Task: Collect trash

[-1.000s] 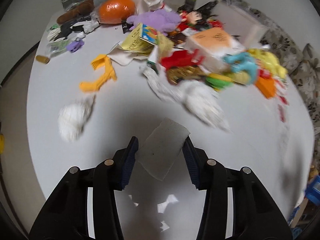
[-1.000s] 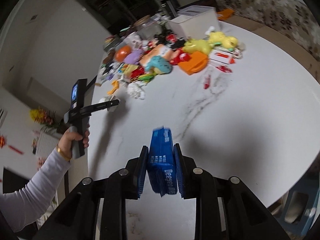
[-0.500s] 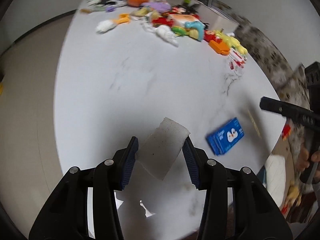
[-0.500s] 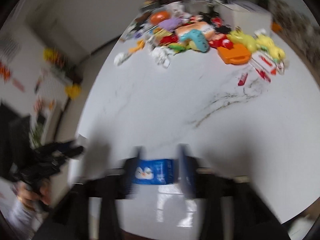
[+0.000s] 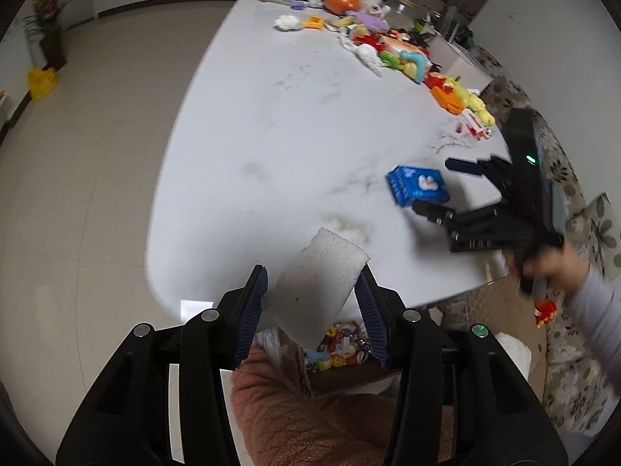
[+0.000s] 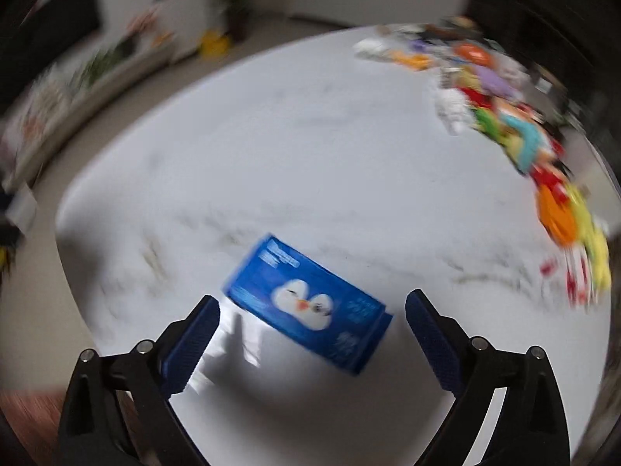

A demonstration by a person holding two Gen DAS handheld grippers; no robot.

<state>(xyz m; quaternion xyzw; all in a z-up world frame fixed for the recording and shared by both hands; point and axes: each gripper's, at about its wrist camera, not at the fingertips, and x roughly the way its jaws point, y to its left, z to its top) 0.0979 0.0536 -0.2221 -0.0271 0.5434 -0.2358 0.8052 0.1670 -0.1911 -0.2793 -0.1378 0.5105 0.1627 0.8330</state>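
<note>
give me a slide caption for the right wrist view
Open right hand-held gripper poised over a blue penguin-print tissue pack lying on the white marble table, with a blurred pile of colourful clutter beyond.

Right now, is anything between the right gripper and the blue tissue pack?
Nothing visible. The blue tissue pack lies flat on the white table, just ahead of the open right gripper, with only bare tabletop between them.

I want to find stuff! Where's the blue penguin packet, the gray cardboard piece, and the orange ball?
blue penguin packet [image 6: 306,306]: right wrist view, on the white penguin picture.
gray cardboard piece [image 5: 318,283]: left wrist view, middle of its flat face, between the left claw's fingers.
orange ball [image 5: 341,2]: left wrist view, its rounded top, far end of table.
</note>
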